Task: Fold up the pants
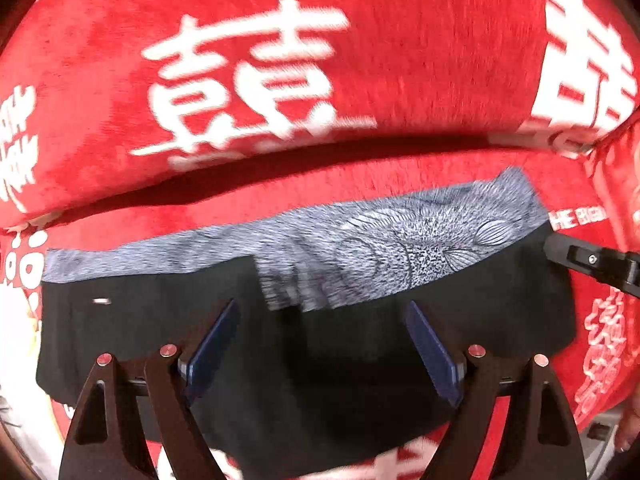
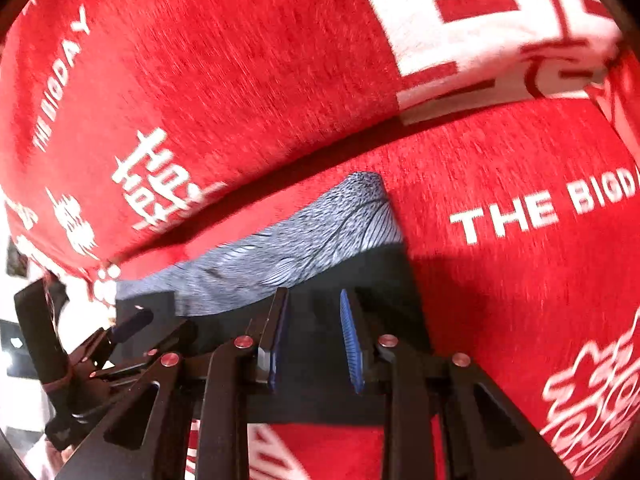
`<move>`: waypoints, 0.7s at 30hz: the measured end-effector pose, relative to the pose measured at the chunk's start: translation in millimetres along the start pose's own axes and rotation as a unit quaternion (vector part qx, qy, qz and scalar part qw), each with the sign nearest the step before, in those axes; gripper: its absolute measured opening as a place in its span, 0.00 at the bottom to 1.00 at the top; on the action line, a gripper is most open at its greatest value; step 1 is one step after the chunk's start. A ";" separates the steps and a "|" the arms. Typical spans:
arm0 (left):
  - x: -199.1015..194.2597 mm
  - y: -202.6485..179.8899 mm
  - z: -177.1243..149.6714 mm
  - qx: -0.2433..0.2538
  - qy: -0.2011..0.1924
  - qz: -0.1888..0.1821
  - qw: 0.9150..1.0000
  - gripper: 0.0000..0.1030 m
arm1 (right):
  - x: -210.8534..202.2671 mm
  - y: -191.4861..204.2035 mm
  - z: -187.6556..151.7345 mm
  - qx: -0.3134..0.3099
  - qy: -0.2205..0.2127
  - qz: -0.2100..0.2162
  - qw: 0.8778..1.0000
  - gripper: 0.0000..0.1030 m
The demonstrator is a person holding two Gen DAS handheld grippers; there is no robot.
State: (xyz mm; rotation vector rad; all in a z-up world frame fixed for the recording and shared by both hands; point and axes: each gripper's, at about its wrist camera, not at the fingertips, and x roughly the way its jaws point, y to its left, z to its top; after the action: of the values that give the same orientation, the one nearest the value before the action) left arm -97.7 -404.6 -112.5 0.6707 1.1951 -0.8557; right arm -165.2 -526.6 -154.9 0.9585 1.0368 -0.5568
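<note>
The pants (image 1: 320,360) are black with a grey-white patterned panel (image 1: 400,240). They lie folded into a compact rectangle on a red cover. My left gripper (image 1: 322,312) hovers over the black part, jaws wide open and empty. My right gripper (image 2: 314,298) is over the right end of the pants (image 2: 360,272), jaws partly open, nothing between the blue pads (image 2: 348,320). The right gripper's body shows at the right edge of the left wrist view (image 1: 592,264). The left gripper shows at the lower left of the right wrist view (image 2: 132,326).
The red plush cover (image 1: 400,60) with white characters and "THE BIGDAY" text (image 2: 540,212) spreads over a seat and a raised back cushion (image 2: 240,60) behind the pants. A hand shows at the lower right edge (image 1: 630,432).
</note>
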 end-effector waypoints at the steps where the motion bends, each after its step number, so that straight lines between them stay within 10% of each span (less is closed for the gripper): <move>1: 9.9 -3.4 -1.2 0.000 0.014 0.011 1.000 0.84 | 5.7 -5.4 4.3 -0.008 0.011 -0.007 1.000 0.27; 5: 29.7 14.1 -16.9 -0.054 0.035 0.006 0.998 1.00 | 17.5 -10.4 -6.0 -0.034 0.037 -0.010 0.999 0.27; 21: -21.1 116.8 -84.7 -0.154 0.057 0.068 0.984 1.00 | 26.0 72.3 -43.0 -0.162 0.086 0.018 0.983 0.40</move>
State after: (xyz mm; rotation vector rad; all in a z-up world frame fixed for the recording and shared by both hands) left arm -44.3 -268.9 -112.4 0.5452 1.3352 -0.5090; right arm -117.9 -452.4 -157.6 0.7439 1.2189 -0.2653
